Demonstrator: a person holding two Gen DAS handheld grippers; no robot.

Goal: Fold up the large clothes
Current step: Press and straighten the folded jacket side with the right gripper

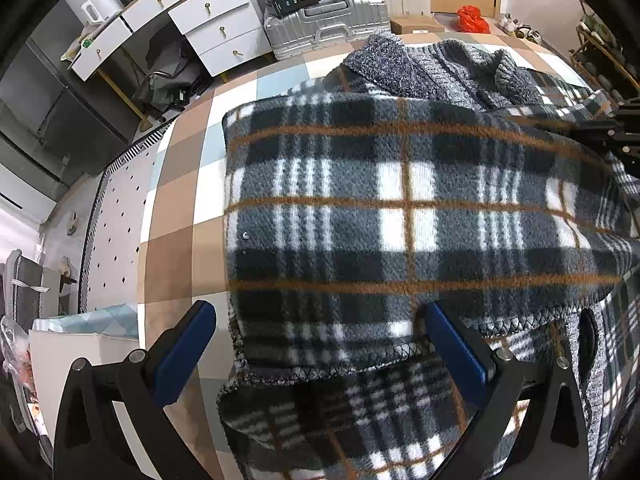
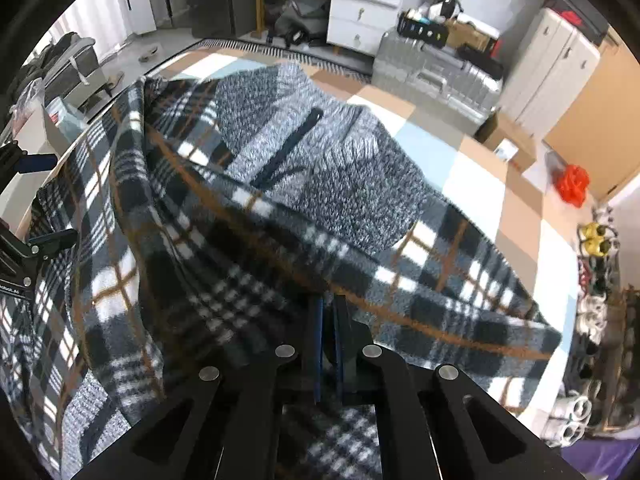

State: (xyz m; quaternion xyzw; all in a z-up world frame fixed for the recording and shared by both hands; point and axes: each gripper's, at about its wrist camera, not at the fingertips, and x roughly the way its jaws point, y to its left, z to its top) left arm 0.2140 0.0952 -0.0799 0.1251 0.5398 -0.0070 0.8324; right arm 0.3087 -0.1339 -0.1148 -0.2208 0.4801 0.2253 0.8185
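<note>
My left gripper [image 1: 320, 344] hangs released, its blue pads [image 1: 188, 344] spread wide over the hemmed edge of the plaid fleece garment [image 1: 400, 208], touching nothing I can make out. My right gripper [image 2: 328, 336] is clenched on a fold of that same garment [image 2: 224, 264], pads pressed nearly together with cloth bunched between them. The garment lies heaped across the checkered bed cover [image 1: 180, 208], near its left edge in the left wrist view (grey knit lining [image 2: 340, 168] turned up toward the far edge). A silver suitcase [image 1: 328, 24] stands beyond the bed.
</note>
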